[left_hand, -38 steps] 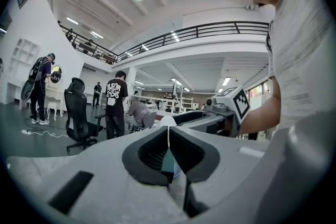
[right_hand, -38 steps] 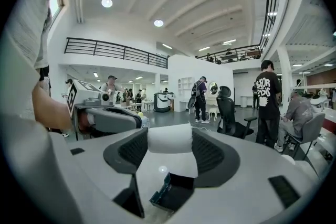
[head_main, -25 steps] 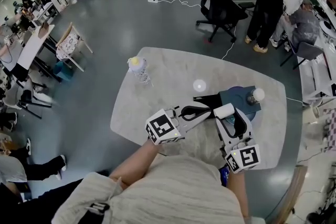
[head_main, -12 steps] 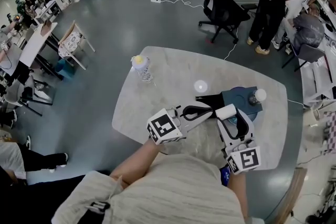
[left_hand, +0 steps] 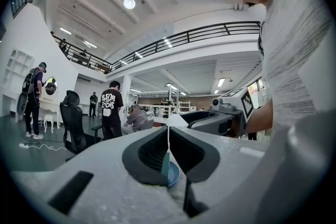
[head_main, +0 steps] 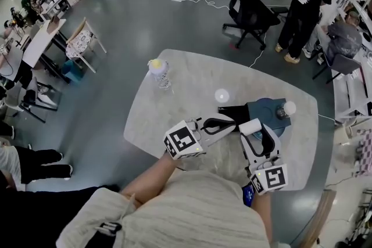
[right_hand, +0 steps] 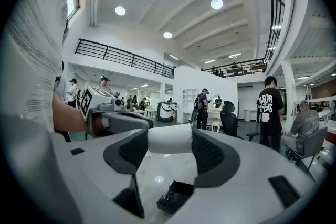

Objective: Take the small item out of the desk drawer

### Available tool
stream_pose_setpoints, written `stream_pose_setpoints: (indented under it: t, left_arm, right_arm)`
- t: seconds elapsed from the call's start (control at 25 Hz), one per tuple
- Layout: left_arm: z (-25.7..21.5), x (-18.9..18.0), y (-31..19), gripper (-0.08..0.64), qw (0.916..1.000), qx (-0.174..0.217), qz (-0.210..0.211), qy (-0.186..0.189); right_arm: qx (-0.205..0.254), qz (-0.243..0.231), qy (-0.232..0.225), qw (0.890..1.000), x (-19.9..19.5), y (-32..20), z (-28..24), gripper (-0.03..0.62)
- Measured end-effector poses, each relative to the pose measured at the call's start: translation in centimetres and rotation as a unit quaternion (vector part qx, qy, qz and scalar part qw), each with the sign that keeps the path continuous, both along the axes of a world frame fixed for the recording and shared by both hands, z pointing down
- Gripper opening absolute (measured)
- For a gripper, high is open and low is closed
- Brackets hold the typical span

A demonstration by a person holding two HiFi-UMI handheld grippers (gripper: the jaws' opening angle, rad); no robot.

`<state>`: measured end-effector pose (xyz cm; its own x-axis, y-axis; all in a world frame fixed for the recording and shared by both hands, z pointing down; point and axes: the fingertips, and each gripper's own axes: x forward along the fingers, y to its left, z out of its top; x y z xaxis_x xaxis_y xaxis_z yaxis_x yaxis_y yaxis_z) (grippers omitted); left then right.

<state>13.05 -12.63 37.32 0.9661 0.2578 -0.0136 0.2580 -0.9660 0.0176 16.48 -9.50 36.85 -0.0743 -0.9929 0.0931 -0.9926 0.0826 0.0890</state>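
right gripper view shows the right gripper point(right_hand: 169, 140) pinching the small white cylinder point(right_hand: 160, 138) crosswise over the table point(right_hand: 157, 165) — apparently already lifted clear of the open black drawer point(right_hand: 176, 195) below. the left gripper point(left_hand: 168, 150) is pressed together, empty — likely idle.

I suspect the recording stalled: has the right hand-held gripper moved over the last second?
No. The right hand-held gripper, shut on the white cylinder, stays by the near edge of the blue box.

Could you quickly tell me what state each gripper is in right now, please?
Left gripper: closed, nothing between its jaws.
Right gripper: closed on a small white cylinder.
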Motion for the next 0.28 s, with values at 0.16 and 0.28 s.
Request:
stream_pose_setpoints:
  t: [0.16, 0.28]
  left_arm:
    - [0.10, 0.12, 0.11, 0.020, 1.0000, -0.002, 0.001, 0.001]
    - [0.09, 0.31, 0.13, 0.020, 1.0000, -0.002, 0.003, 0.000]
  right_arm:
    - [0.000, -0.002, 0.001, 1.000, 0.12, 0.03, 0.07, 0.244]
    - [-0.002, -0.002, 0.001, 1.000, 0.28, -0.05, 0.01, 0.244]
